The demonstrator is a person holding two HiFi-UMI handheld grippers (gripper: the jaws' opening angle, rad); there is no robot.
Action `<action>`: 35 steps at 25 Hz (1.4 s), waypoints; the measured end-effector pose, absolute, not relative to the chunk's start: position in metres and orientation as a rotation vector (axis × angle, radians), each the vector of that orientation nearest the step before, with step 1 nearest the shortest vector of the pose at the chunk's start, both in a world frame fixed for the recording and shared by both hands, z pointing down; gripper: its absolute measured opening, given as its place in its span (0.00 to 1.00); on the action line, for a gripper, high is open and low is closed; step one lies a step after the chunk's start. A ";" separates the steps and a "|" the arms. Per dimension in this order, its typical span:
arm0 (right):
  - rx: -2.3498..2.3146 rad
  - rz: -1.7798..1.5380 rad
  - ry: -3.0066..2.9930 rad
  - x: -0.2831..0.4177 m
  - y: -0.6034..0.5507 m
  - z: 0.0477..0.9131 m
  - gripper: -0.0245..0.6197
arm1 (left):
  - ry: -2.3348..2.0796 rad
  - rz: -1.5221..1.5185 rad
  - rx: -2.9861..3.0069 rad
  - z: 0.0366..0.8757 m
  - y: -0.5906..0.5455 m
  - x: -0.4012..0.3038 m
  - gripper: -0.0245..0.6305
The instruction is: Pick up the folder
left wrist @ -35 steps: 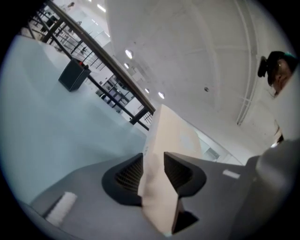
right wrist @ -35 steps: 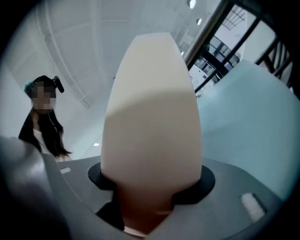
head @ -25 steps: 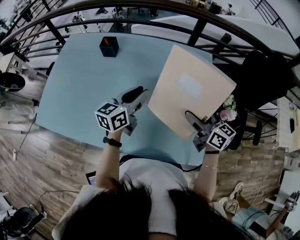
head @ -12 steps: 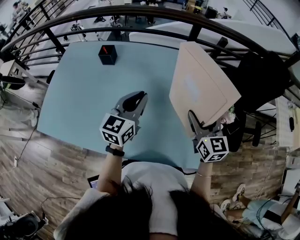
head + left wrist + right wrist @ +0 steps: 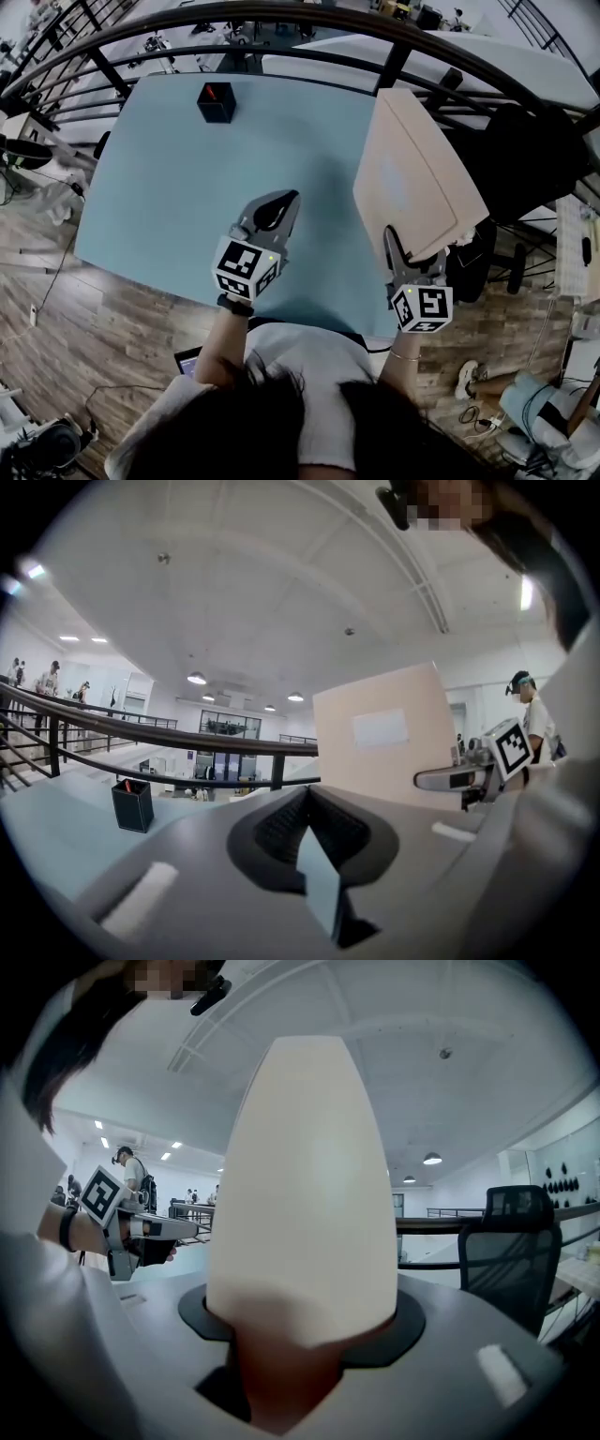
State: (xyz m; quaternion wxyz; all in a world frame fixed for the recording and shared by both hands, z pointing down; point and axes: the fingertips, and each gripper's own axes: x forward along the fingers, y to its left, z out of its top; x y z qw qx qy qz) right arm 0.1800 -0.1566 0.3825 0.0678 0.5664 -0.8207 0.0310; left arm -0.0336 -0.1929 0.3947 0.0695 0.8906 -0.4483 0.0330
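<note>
Beige folder (image 5: 417,178) gripped by right hand-held gripper (image 5: 411,249), jaws just closing.

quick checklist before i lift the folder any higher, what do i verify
1. Right gripper on folder: ok, jaws just closed further on its lower edge.
2. Folder clear of table: cannot tell, it stands tilted up, bottom edge hidden.
3. Left gripper out of the way: ok, just closed, empty, apart from folder.
4. Black box out of the path: ok, at the table's far end.
</note>
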 end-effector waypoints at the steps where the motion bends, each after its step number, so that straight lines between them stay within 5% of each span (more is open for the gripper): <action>1: 1.706 0.097 -2.468 0.181 -0.157 0.384 0.46 | -1.359 0.099 2.676 0.395 -0.194 -0.035 0.13; 35: 1.673 0.171 -2.428 0.181 -0.160 0.411 0.45 | -1.404 0.084 2.628 0.403 -0.206 -0.048 0.13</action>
